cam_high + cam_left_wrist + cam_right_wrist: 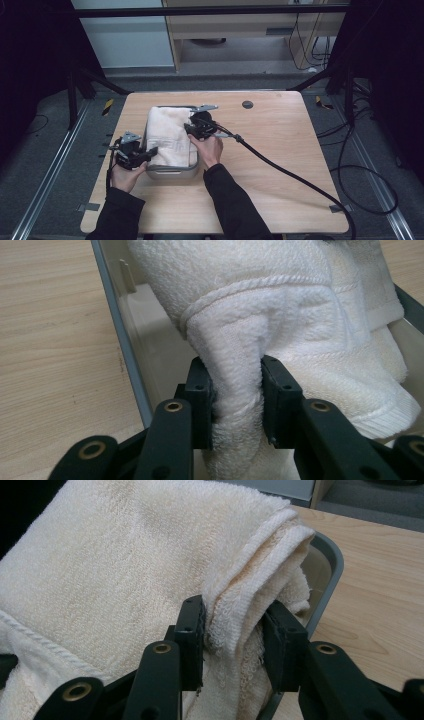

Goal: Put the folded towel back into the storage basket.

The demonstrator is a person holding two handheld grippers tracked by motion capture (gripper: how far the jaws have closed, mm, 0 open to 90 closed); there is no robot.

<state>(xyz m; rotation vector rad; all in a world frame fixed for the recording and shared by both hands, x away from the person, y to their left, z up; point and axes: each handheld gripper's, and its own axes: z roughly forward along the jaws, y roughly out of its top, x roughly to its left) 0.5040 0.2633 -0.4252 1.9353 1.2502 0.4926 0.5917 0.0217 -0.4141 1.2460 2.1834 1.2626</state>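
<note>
The desk (280, 150) carries a grey tub (170, 171), and a cream towel (169, 135) lies heaped in it, bulging above the rim and filling most of the opening. Both grippers have hold of that towel, so the work in hand looks like lifting the towel out of the tub or settling it in; from these pictures alone I cannot say which, and the judgement below holds for either.

The grasping part looks done. The left gripper (236, 390) has its jaws closed most of the way on a thick pinched fold of the towel (260, 315), with the cloth bunched between them and hanging down past them; the tub's wall (125, 360) stands just to the left of those jaws, and bare desk (50, 340) lies beyond it. The right gripper (232, 640) has its jaws likewise closed on a folded, hemmed edge of the towel (110, 565), several layers caught between them; the tub's rounded corner (330, 565) sits just to the right of and beyond those jaws.

What is left is the move itself. The bulk of the towel rests inside the tub, none of it lies on the desk, and the two grips sit at opposite sides of the heap, the left at the near left corner, the right at the far right side.
</note>
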